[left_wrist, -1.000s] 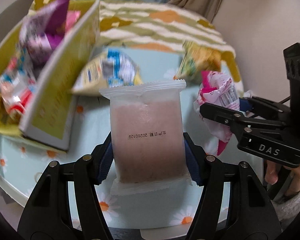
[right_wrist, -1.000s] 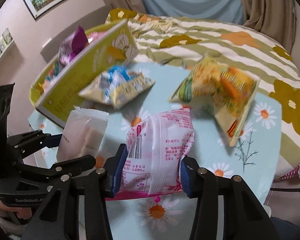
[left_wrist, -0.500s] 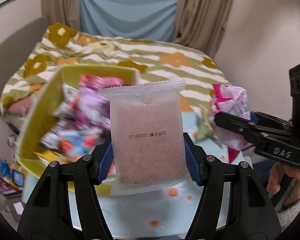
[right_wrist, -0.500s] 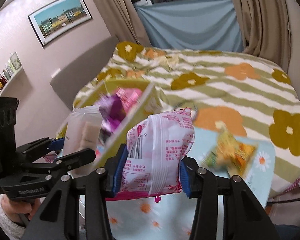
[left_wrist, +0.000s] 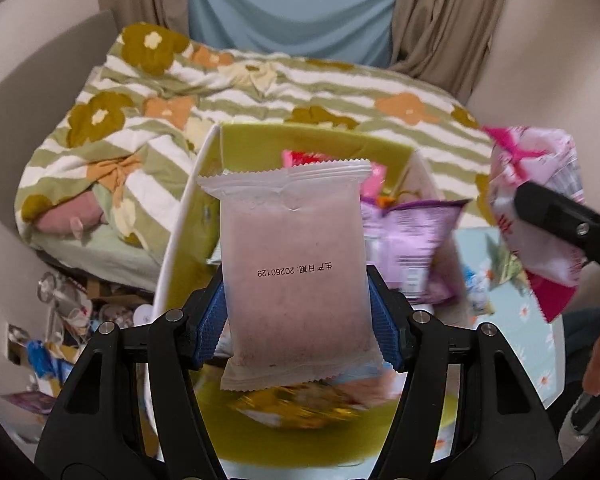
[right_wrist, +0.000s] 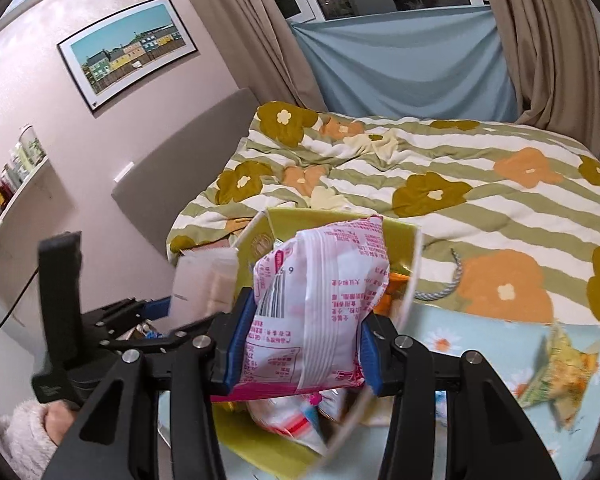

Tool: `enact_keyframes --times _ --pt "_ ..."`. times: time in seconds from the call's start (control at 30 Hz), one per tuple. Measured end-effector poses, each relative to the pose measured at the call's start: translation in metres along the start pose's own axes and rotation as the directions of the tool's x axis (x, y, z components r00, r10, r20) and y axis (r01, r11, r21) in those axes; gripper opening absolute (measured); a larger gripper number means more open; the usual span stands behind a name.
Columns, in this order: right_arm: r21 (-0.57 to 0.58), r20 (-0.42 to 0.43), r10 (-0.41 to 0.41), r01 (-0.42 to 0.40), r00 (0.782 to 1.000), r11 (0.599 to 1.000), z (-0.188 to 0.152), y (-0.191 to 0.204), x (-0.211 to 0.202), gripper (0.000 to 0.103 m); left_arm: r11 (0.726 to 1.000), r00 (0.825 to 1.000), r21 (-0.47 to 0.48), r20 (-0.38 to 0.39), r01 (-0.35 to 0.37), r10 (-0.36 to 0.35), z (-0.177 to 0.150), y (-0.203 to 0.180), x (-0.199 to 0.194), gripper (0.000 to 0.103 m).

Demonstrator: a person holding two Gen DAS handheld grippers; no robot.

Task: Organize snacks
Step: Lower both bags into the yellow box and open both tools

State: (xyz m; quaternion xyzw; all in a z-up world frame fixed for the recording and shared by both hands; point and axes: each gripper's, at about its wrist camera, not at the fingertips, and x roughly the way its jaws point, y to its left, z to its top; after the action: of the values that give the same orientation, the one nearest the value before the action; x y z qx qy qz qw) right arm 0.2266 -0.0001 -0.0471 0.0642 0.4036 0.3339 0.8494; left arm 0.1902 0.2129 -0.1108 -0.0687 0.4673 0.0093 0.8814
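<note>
Two tools clenched, left tool (left_wrist: 298,330) on frosted pink packet (left_wrist: 296,276), right tool (right_wrist: 302,344) on pink-white bag (right_wrist: 320,300), above green box (left_wrist: 308,142), daisy-print counter (right_wrist: 496,344), floral striped bed (right_wrist: 480,200), framed picture (right_wrist: 128,50).

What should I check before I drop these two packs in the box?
1. Left gripper shut on frosted pack: ok.
2. Right gripper shut on pink pack: ok.
3. Frosted pack over the box: ok.
4. Pink pack over the box: ok.
5. Free space in the box among snacks already there: cannot tell, blurred.
6. Yellow bag on the table boxed: not ok.
</note>
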Motion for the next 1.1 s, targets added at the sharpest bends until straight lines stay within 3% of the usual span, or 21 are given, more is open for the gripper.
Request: enact_keyframes --times 0.23,0.3,0.33,0.6,0.73,0.97,1.1 --pt "0.048 -0.022 -0.046 0.047 0.999 0.998 0.004 0.016 0.031 0.043 0.998 0.996 0.057 -0.089 0.036 -0.031 0.003 0.013 0.041 0.064" --pt "0.053 -0.031 -0.056 0.058 0.998 0.997 0.004 0.018 0.037 0.043 0.997 0.996 0.061 -0.081 0.045 -0.040 0.003 0.014 0.040 0.086" --pt "0.055 -0.035 -0.060 0.062 0.998 0.997 0.004 0.019 0.039 0.043 0.997 0.997 0.063 -0.072 0.036 -0.032 0.003 0.015 0.040 0.103" --pt "0.034 -0.063 -0.062 0.065 0.996 0.997 0.010 0.023 0.054 0.043 0.999 0.997 0.033 -0.070 0.018 -0.015 -0.007 0.030 0.035 0.103" --pt "-0.004 -0.078 -0.019 0.019 0.997 1.000 0.025 0.035 0.068 0.043 1.000 0.997 0.013 -0.075 0.010 -0.009 -0.012 0.035 0.029 0.103" --pt "-0.052 -0.159 0.029 -0.038 0.987 0.998 0.040 0.051 0.123 0.044 1.000 0.996 0.004 -0.080 -0.030 0.030 -0.010 0.039 0.031 0.103" --pt "-0.030 -0.214 0.054 -0.062 0.975 0.998 0.038 0.048 0.151 0.050 0.999 0.994 0.014 -0.100 -0.049 0.050 -0.011 0.039 0.038 0.103"
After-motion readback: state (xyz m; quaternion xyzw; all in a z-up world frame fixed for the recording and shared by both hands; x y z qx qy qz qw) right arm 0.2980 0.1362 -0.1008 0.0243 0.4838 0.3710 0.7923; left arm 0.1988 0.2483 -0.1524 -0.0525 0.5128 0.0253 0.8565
